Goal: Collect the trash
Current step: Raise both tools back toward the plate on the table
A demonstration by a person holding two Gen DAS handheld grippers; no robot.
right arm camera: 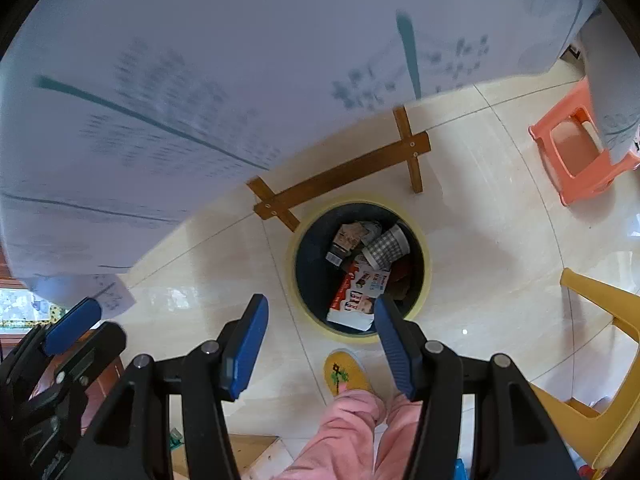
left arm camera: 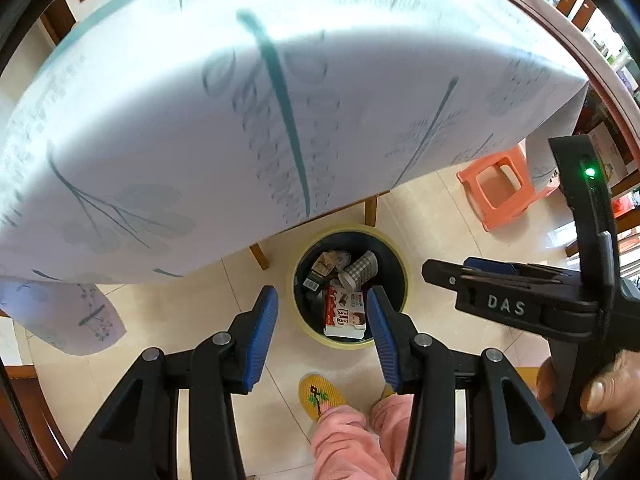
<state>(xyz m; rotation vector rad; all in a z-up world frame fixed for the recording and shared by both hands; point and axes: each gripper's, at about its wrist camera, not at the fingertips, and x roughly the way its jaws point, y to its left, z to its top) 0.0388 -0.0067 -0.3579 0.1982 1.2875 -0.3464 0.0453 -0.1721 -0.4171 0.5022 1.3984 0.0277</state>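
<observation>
Partly hidden: bin (right arm camera: 298, 280) rim behind right tool (right arm camera: 320, 312).

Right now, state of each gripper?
Left gripper: open, nothing between the fingers, over the trash bin.
Right gripper: open, empty too.

Non-task stuff: counter draped in a white cloth (left arm camera: 160, 140) with teal leaf print, hanging over the edge. Wooden cross-brace (right arm camera: 340, 176) of its legs sits on the cream tiled floor (right arm camera: 500, 240). Orange plastic stool (left arm camera: 504, 188) off to the right, partly under the cloth. Yellow plastic chair (right arm camera: 600, 360) at far right. Yellow slipper (right arm camera: 346, 372), pink trouser legs (right arm camera: 348, 432) at bottom.
</observation>
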